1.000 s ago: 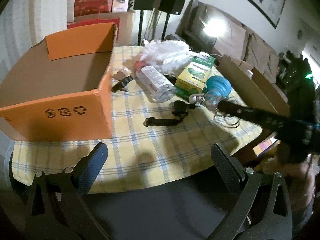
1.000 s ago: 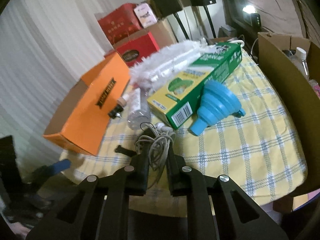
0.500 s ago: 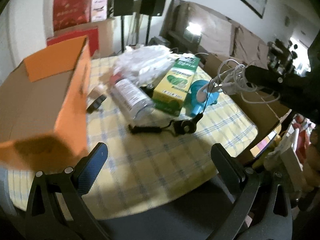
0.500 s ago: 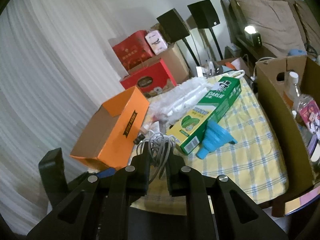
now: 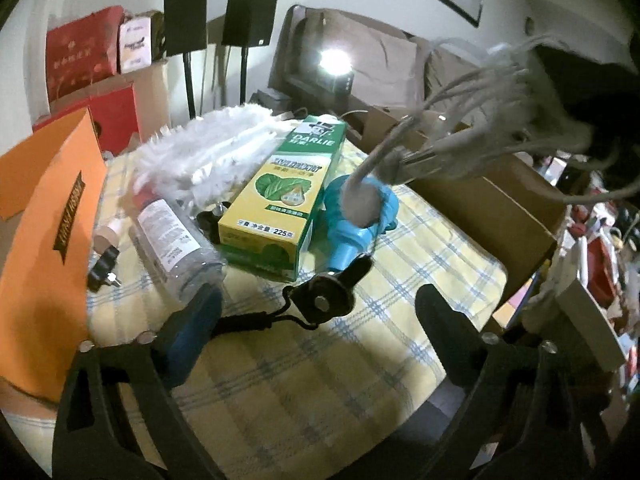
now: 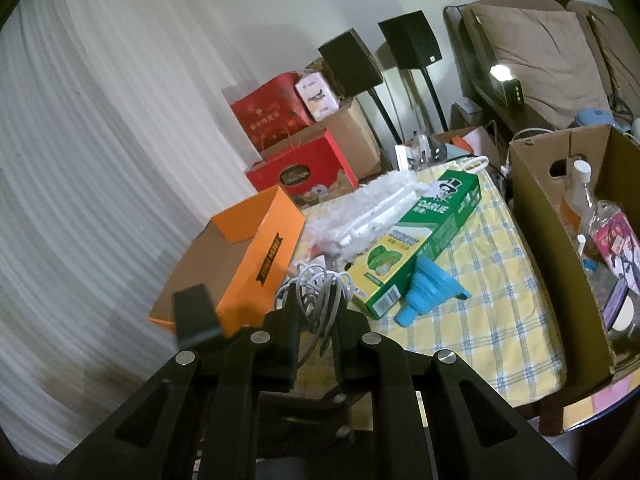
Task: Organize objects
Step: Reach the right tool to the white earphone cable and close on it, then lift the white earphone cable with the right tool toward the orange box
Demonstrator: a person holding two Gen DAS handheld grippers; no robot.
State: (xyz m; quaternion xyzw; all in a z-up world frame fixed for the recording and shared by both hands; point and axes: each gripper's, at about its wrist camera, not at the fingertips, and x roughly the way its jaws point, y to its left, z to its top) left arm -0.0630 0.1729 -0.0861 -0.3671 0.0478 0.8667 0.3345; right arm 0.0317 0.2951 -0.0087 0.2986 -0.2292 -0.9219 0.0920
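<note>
Holding a coiled grey-white cable (image 6: 316,292) between its two fingers, our right gripper (image 6: 316,340) is pressed together on the bundle, which hangs in the air above the near edge of the table (image 6: 500,320) and touches nothing else. In the left wrist view the same cable (image 5: 472,144) appears blurred, high on the right side. Our left gripper (image 5: 316,320) is spread wide and holds nothing; it hovers over the yellow checked cloth, just above a black strap with a round clip (image 5: 320,300).

On the table lies a green and yellow carton (image 5: 284,196). We read "DARLIE" on its top and "225" near its lower end. A blue folding funnel (image 5: 356,220) lies touching its right side, and a clear bottle (image 5: 172,244) with a white label lies on its left. The label's print is too small to read. The orange box (image 6: 256,264) carries a black band with gold letters, not readable for us. A brown cardboard box (image 6: 560,248) with bottles inside stands at the right.
</note>
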